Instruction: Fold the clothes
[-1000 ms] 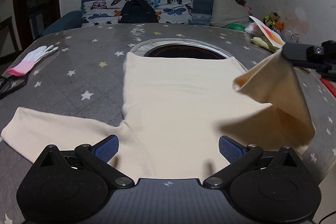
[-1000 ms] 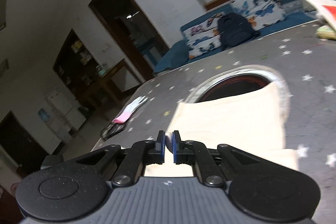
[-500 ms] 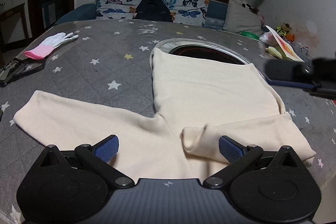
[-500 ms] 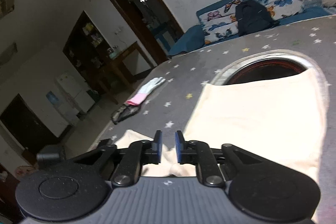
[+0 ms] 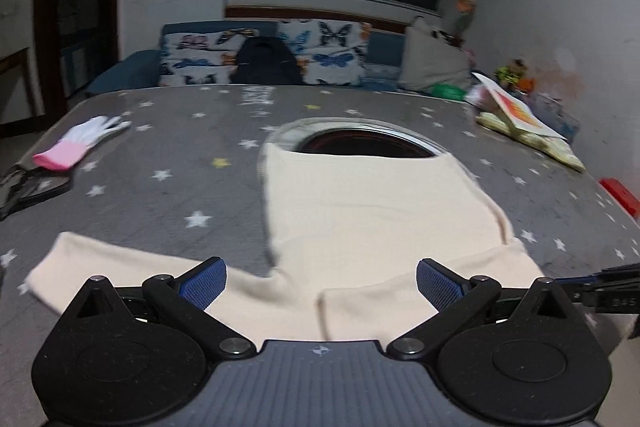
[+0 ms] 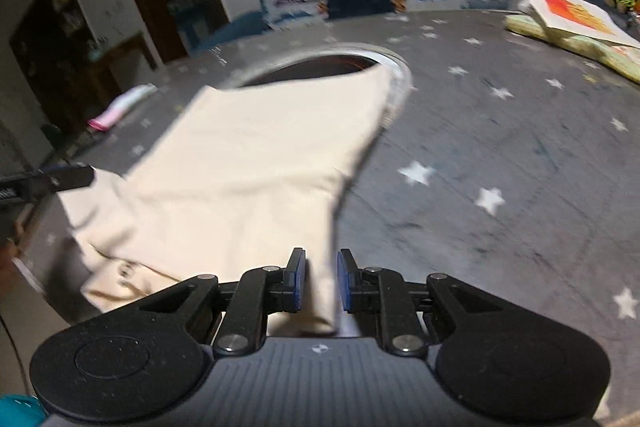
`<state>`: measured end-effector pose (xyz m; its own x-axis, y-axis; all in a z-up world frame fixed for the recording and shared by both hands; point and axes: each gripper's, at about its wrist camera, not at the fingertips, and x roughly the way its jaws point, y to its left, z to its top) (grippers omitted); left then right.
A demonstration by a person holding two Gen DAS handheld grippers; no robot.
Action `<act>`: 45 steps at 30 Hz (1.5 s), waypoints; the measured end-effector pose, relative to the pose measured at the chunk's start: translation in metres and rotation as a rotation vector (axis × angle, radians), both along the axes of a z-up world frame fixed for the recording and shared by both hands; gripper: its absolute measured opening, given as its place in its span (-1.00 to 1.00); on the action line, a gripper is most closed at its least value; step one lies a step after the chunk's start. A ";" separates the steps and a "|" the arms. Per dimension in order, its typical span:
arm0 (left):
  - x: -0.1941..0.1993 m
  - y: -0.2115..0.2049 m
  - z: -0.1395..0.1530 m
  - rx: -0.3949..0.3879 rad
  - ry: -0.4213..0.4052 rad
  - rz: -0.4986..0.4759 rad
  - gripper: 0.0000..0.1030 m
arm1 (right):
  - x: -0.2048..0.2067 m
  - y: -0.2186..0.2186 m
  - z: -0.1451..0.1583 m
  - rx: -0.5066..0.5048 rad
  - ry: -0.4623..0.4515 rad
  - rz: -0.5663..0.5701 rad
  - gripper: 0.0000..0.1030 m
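A cream long-sleeved top (image 5: 376, 211) lies flat on the grey star-patterned table (image 5: 180, 131). Its right sleeve (image 5: 432, 287) is folded across the near edge of the body, and its left sleeve (image 5: 120, 271) stretches out to the left. My left gripper (image 5: 320, 281) is wide open and empty above the near edge of the top. In the right wrist view the top (image 6: 256, 163) fills the left half. My right gripper (image 6: 320, 281) has its jaws slightly apart, with the fold of the sleeve (image 6: 324, 291) loose between them.
A round dark opening (image 5: 364, 145) in the table lies under the top's far hem. A white and pink glove (image 5: 80, 141) and a dark object (image 5: 28, 183) lie far left. A book on a cushion (image 5: 524, 127) and a red item (image 5: 620, 193) lie right. A sofa (image 5: 280, 61) stands behind.
My right gripper carried the right sleeve across the body, laid it down, opened its jaws and drew back to the right edge. My left gripper stayed open and tilted upward.
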<state>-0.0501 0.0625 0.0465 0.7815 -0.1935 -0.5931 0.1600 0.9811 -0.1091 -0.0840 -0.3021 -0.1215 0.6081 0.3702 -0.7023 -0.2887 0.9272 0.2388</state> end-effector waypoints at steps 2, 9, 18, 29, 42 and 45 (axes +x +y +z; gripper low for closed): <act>0.002 -0.008 -0.003 0.011 -0.004 -0.029 0.99 | 0.002 -0.002 0.003 -0.012 -0.014 -0.005 -0.67; 0.009 -0.019 -0.012 0.022 0.009 -0.068 1.00 | 0.027 0.028 0.011 -0.092 -0.137 0.087 -0.59; 0.013 0.015 -0.019 0.007 0.032 -0.012 1.00 | 0.047 0.066 0.014 -0.331 -0.236 0.418 -0.24; 0.028 0.040 -0.037 -0.032 0.099 0.038 1.00 | 0.078 0.054 0.012 -0.300 -0.082 0.619 -0.89; 0.036 0.036 -0.044 0.041 0.110 0.053 1.00 | 0.074 -0.009 0.021 -0.290 -0.090 0.432 -0.92; 0.037 0.034 -0.036 0.033 0.084 0.050 1.00 | 0.061 -0.004 0.032 -0.271 -0.158 0.427 -0.92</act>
<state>-0.0136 0.0964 0.0108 0.7368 -0.1350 -0.6625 0.1025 0.9908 -0.0879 -0.0234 -0.3063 -0.0898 0.5488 0.4260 -0.7193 -0.6674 0.7413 -0.0703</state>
